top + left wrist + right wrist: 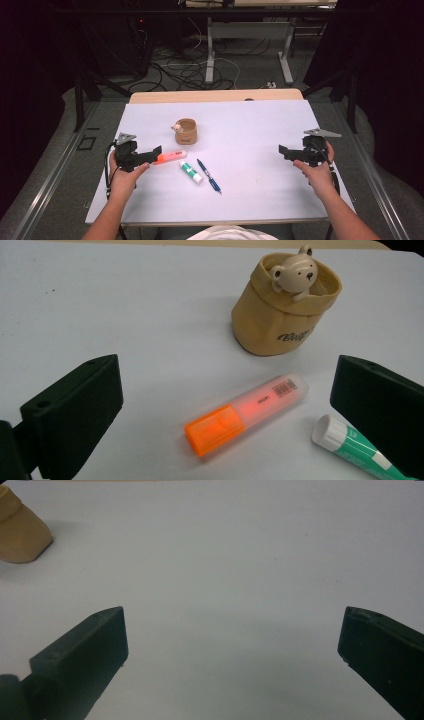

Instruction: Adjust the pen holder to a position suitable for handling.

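White table (pixel 250 200) w/ four items grouped left of centre. Tan pen holder (pixel 186 131), soft-sided, w/ a small bear figure (pixel 177 127) on its rim, stands upright toward the far side. In front of it, an orange highlighter (pixel 170 158) w/ a translucent cap lies on its side; a glue stick (pixel 191 171), green body and white cap, lies just beside the highlighter, near the person; a blue pen (pixel 209 176) lies just right of the glue stick, apart from it.

Left gripper (pixel 156 151), held in the left hand (pixel 122 177), sits at the table's left side w/ its tips right at the highlighter's near end. In the left gripper view its jaws are spread wide: highlighter (pixel 247 414) lies between them untouched, orange end toward the camera, barcode end toward the pen holder (pixel 285 310). Glue stick cap (pixel 330 432) shows just by the right-side jaw.

Right gripper (pixel 283 150), held in the right hand (pixel 315 172), is at the table's right side, well apart from all four items. In the right gripper view its jaws also stand wide apart over bare white surface, nothing between them; the edge of the pen holder (pixel 20 535) shows top left.
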`<act>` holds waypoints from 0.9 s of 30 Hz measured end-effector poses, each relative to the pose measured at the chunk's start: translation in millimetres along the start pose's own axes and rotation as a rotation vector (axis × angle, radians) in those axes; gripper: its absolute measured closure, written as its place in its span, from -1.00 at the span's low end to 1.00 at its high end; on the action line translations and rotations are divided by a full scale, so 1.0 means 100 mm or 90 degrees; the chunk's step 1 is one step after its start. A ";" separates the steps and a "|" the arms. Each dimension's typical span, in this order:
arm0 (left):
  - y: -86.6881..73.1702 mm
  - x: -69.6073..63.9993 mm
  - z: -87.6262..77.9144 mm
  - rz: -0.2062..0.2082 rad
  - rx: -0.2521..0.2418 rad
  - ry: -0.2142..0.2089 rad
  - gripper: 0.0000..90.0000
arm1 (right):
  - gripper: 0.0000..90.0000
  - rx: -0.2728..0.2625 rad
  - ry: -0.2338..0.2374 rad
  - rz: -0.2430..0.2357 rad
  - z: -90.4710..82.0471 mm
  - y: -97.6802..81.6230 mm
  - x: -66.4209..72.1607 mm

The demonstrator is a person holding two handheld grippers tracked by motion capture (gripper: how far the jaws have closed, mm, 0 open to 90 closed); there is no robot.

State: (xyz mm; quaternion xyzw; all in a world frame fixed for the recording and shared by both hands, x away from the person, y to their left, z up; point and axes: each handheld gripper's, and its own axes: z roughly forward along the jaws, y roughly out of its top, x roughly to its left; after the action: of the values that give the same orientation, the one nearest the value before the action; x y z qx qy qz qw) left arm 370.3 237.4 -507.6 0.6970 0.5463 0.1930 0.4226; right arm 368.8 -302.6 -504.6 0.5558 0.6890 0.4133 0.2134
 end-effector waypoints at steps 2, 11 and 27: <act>0.01 -0.02 0.02 -0.004 0.002 -0.008 -0.99 | -1.00 0.002 -0.004 -0.003 0.00 -0.01 0.00; 0.12 -0.09 -0.01 -0.011 0.002 -0.009 -0.93 | -0.95 0.009 -0.016 0.005 0.02 -0.05 -0.02; 0.50 -0.22 0.16 0.000 -0.022 0.018 -0.44 | -0.64 0.003 0.003 0.015 0.00 -0.05 -0.04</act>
State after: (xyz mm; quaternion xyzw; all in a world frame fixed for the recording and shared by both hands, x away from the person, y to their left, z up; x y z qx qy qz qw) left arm 404.9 208.8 -472.8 0.6868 0.5486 0.2123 0.4269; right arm 366.8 -306.8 -509.0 0.5635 0.6838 0.4156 0.2054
